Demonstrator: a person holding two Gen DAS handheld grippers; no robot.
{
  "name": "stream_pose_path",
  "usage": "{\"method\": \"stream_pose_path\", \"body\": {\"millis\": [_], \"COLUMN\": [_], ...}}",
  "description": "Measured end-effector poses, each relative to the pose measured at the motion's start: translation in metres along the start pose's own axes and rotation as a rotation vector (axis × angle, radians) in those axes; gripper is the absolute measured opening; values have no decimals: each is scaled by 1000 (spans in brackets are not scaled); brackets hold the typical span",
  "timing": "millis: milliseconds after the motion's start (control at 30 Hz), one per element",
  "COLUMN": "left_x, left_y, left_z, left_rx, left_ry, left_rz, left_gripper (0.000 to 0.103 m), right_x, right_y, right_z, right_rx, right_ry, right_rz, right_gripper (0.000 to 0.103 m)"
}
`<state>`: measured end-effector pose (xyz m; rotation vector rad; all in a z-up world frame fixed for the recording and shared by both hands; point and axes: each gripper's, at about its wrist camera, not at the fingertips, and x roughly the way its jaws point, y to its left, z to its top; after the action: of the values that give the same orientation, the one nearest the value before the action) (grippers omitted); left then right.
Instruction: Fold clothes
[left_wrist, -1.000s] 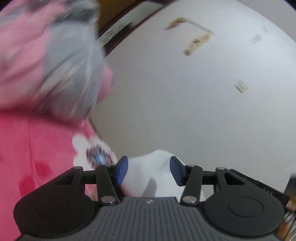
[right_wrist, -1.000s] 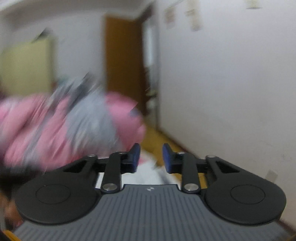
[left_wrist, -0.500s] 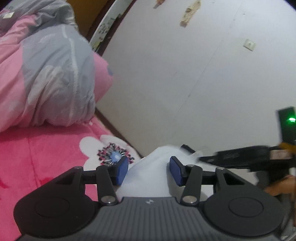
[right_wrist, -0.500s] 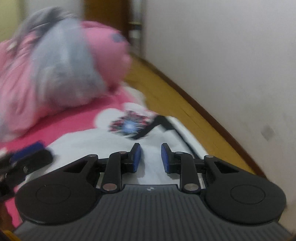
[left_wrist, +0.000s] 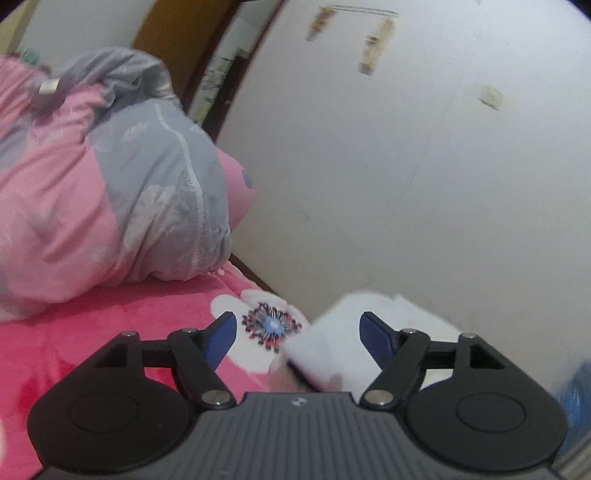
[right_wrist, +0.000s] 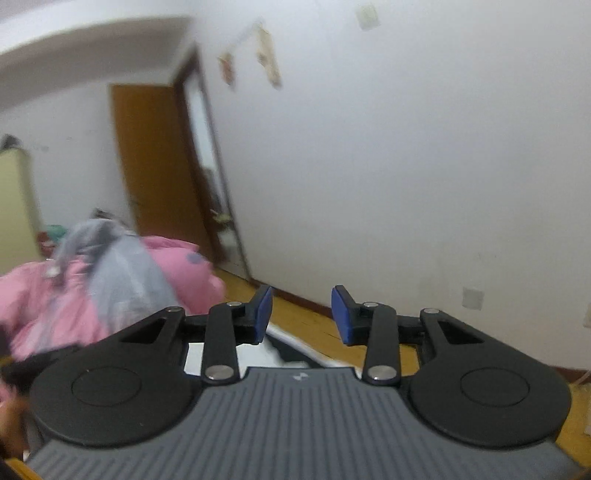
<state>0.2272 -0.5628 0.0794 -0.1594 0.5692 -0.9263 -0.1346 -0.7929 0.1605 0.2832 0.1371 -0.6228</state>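
Both grippers spread and empty over a white garment on the bed.

Our left gripper (left_wrist: 297, 334) and right gripper (right_wrist: 301, 314) are spread wide, pinching nothing. The white garment (left_wrist: 332, 347) lies on the pink blanket (left_wrist: 110, 325) at the bed's wall-side edge, near the bundled quilt (left_wrist: 122, 192). It looks bunched or doubled over, though blur hides how many folds it carries or what remains. Its long axis and heading we cannot tell.

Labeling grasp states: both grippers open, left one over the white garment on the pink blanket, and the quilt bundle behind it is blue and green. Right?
Not quite: the quilt bundle is pink and grey, as the left wrist view shows. The rest holds: left gripper and right gripper are open, white garment on the pink blanket.
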Motion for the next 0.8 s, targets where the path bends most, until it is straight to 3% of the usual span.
{"method": "stream_pose_path", "body": {"millis": [167,267,333,433,533,633,800], "left_x": [-67,-107,-127,-115,-89,-50,11], "left_y": [5,8,9,8,7,5,4], "left_z": [-29,-46,-56,-50,-36,-28,-20], "left_rx": [74,118,147,123,26,-63,-212], "left_ry": [40,64,79,84,94,118,169], "left_rz": [-16,-26,-30,-26,-75,-110,-129], "left_gripper": [90,91,91,90,89,83,74], "right_x": [-42,-48,-39,-9,30,49,75], "right_y": [33,20,-3,-40,-53,-57,-57], "right_z": [-77,-110,-123,-124,-129,-135,-136], "right_rx": [-86,87,313,595,769,836,870], "right_ry": [5,21,38,79,138,165,200], "right_rz": [70,121,164,192,188,169,155], "right_gripper": [34,35,35,39,45,51,52]}}
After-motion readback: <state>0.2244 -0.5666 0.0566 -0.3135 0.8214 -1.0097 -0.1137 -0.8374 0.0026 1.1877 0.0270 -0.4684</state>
